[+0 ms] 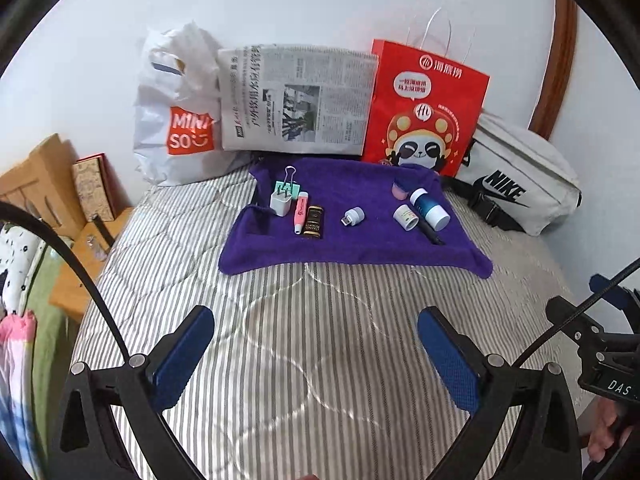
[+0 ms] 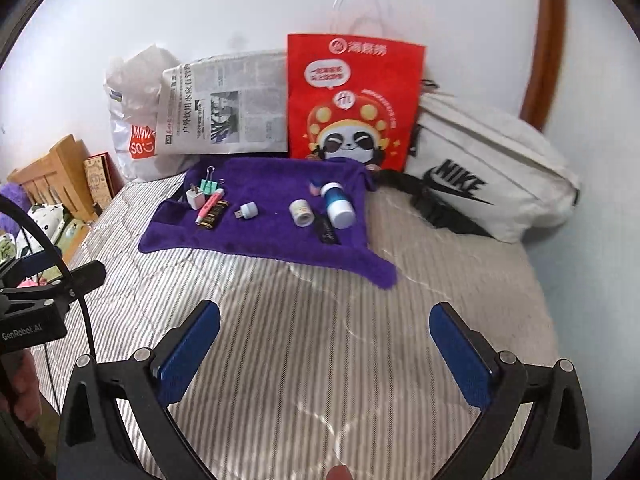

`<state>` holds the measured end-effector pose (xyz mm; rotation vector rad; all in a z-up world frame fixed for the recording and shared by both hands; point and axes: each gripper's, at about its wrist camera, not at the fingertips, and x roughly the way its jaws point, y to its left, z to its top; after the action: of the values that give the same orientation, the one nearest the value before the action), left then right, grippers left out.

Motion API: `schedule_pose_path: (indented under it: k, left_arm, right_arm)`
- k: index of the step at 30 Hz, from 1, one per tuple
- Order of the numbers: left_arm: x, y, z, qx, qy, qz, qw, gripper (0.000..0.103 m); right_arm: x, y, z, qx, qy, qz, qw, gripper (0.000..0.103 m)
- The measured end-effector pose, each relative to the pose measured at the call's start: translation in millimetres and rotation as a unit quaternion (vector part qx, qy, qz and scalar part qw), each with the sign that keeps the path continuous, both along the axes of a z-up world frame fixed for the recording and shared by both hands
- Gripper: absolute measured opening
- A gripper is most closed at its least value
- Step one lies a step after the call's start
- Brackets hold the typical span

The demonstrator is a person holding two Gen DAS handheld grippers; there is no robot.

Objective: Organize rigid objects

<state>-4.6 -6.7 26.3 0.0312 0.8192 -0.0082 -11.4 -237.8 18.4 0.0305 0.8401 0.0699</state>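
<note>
On the striped bedcover (image 1: 304,360), well short of the purple towel (image 1: 352,248), both tools hang w/ nothing between the pads. Left gripper (image 1: 316,356): jaws spread wide, empty. Right gripper (image 2: 325,354): same, spread wide, empty; a bit of it also shows at the right edge of the left view.

Task items lie on the towel in two clusters w/ one piece between. Left cluster: white charger plug (image 1: 279,203) touching a mint binder clip (image 1: 291,189), then a pink marker (image 1: 300,213) lying right beside a dark brown tube (image 1: 313,222). Mid-towel, apart from the rest: small USB light (image 1: 353,215). Right cluster: small pink jar (image 1: 400,189) at the back, a blue-and-white bottle (image 1: 429,209) on its side, a small white jar (image 1: 405,217) just beside it, and a black pen (image 1: 430,234) poking out from under them toward the towel's front.

Behind the towel, vs. the wall: white Miniso bag (image 1: 176,120), folded newspaper (image 1: 296,100), red paper bag (image 1: 424,112). White Nike pouch (image 1: 516,184) sits to the right of the towel.
</note>
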Motion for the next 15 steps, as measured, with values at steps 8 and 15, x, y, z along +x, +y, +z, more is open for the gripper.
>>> schedule_pose_path:
  k: [8, 15]
  left_arm:
    - [-24.2, -8.3, 2.2, 0.013, -0.006, 0.009, 0.9998, 0.103]
    - [-30.6, -10.2, 5.3, 0.031, -0.011, 0.015, 0.9993, 0.103]
  right_arm:
    - [-22.4, -4.7, -2.0, -0.005, 0.003, 0.001, 1.0, 0.103]
    - [-25.0, 4.1, 4.4, 0.009, -0.006, 0.02, 1.0, 0.103]
